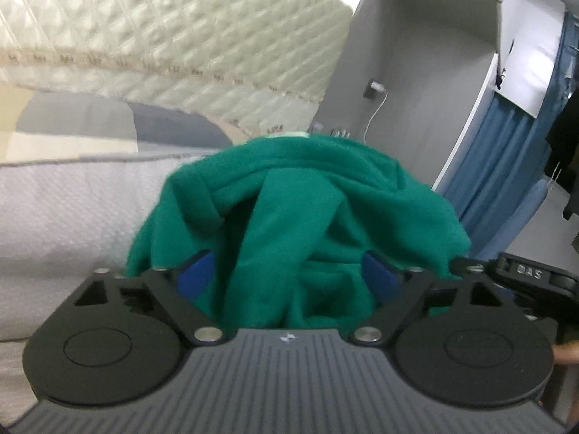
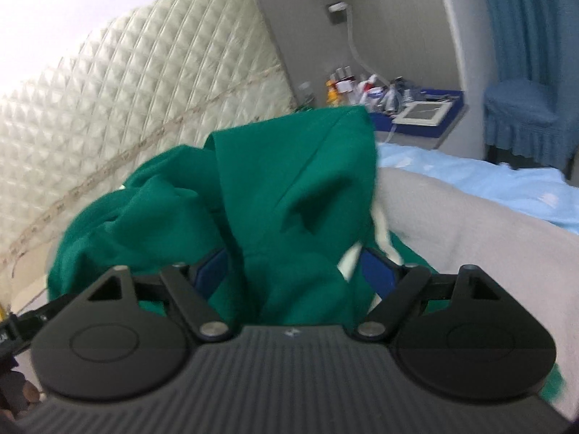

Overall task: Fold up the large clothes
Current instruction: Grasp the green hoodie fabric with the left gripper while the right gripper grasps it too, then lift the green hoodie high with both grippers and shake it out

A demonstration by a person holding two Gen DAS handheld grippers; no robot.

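My left gripper and right gripper both hold the green garment, bunched dead ahead; each stands equally near.

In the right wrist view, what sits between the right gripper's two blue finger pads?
A bunched fold of the green cloth garment fills the gap of the right gripper between its blue pads. The right wrist view shows this; the pads stand well apart.

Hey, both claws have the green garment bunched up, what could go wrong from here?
1. The green garment is wadded between the left claw and the right claw, so a fold may trap creases.
2. Loose cloth near the cluttered nightstand might sweep the bottles off.
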